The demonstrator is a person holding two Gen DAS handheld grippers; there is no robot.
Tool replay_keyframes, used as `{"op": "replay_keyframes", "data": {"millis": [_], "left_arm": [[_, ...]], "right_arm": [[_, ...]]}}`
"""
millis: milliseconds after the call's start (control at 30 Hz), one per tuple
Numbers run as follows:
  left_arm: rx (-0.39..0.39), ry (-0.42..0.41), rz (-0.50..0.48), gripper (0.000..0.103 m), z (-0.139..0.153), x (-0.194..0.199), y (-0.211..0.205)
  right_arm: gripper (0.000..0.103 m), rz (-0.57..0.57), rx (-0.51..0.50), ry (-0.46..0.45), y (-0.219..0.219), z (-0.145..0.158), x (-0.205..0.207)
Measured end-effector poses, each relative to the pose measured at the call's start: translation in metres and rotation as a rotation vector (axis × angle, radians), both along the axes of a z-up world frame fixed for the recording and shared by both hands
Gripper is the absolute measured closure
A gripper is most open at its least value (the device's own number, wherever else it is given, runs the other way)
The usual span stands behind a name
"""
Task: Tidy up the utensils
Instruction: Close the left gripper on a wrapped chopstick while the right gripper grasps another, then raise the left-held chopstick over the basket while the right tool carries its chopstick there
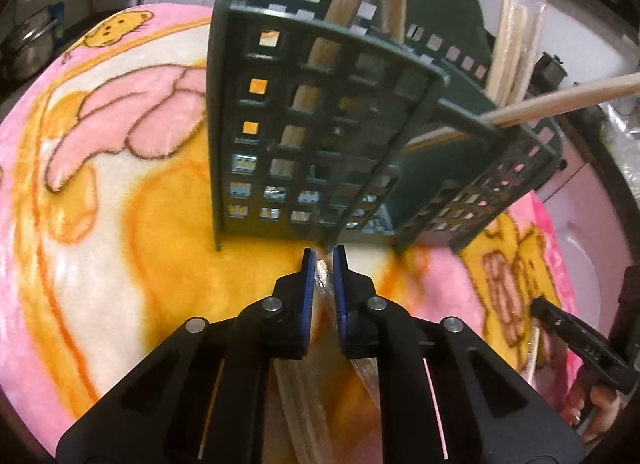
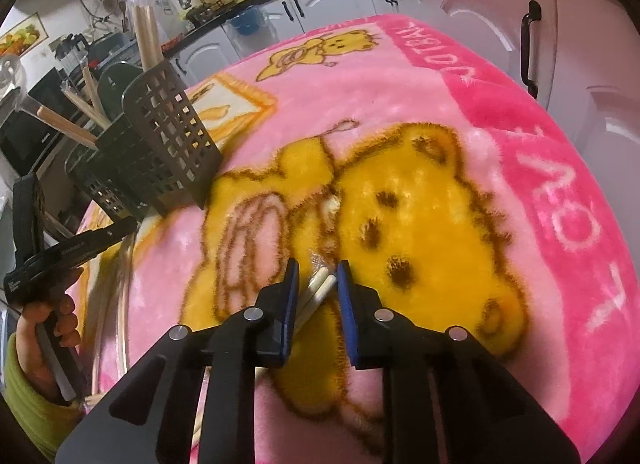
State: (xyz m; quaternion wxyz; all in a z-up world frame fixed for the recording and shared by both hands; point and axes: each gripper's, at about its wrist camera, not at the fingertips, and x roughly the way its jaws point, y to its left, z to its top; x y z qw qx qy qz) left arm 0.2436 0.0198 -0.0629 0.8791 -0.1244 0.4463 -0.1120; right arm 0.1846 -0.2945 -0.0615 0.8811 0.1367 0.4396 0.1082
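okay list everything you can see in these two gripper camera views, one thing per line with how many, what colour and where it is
utensil caddy: one, dark green, slotted walls, standing on the blanket ahead of the left gripper
wrapped chopsticks in caddy: several pairs, pale wood, sticking up from its compartments
wooden handle: one, tan, poking sideways out of the caddy
blanket: one, pink and yellow bear print, covering the surface
cabinets: white doors, dark handles, behind the blanket
left gripper: black, blue pads, nearly shut on a wrapped chopstick pair
right gripper: black, blue pads, around another wrapped chopstick pair, gap visible beside it
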Motion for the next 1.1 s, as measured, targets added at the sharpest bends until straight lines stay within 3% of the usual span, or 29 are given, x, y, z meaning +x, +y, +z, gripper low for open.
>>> {"op": "replay_keyframes", "data": {"millis": [400,733,1100], "left_arm": [[-0.084,-0.104,-0.013,0.099,0.037,-0.025,0.007],[-0.098,-0.248,-0.049,0.100,0.091,-0.040,-0.004],[-0.111,-0.349,-0.081,0.101,0.133,-0.052,-0.002]], "right_arm": [[0.089,0.024,0.057,-0.132,0.000,0.032,-0.011],[0.095,0.101,0.039,-0.298,0.021,0.088,-0.022],[0.097,0.224,0.008,-0.449,0.056,0.144,-0.036]]}}
